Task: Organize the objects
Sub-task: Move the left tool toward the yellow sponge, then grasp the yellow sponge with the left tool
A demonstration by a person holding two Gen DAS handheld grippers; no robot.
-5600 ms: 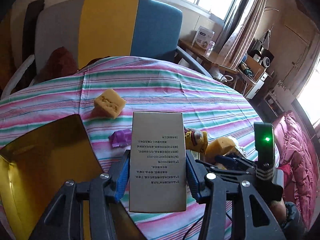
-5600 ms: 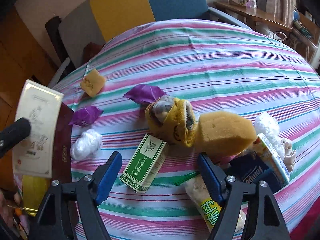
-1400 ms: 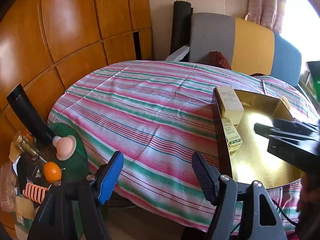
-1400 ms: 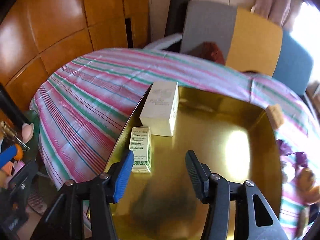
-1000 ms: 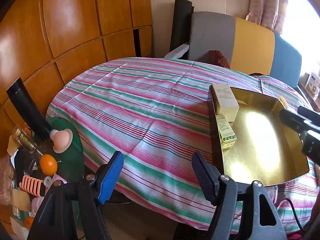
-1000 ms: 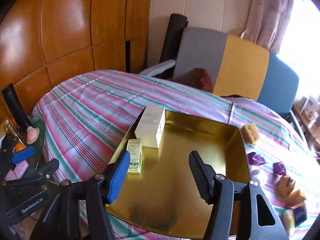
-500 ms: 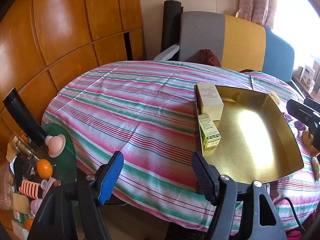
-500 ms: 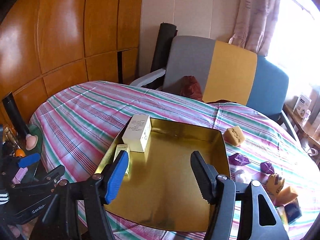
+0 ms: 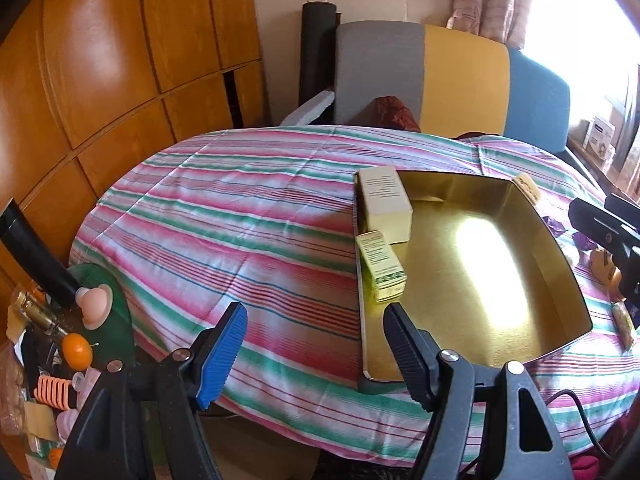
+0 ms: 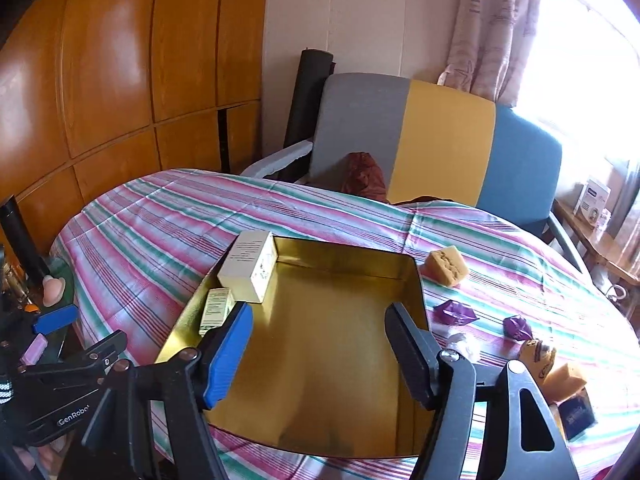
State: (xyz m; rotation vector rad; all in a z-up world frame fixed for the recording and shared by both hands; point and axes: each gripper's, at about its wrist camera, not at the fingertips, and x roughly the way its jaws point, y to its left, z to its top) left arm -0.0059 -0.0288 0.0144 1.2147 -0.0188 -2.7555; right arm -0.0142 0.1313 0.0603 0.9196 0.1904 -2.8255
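The gold tray (image 10: 412, 280) is now holding the cream box (image 10: 250, 266) and green carton (image 10: 216, 310) along its left wall; both grippers, left (image 9: 314, 350) and right (image 10: 318, 350), are hanging released and empty, the right's jaws just having widened. Sponges (image 10: 446, 266) and wrappers are waiting rightward, the tray's centre lying free.

In the right wrist view the right claw (image 10: 318, 350) covers the near end of the small green box (image 10: 216, 309) and part of the gold tray (image 10: 412, 280). The print on the cream box (image 10: 249, 265) is too small to read. The dark blue box (image 10: 576, 412) sits half hidden behind the claw's frame, and in the left wrist view the far things on the table (image 9: 224, 216) are cut off by the other claw's arm.
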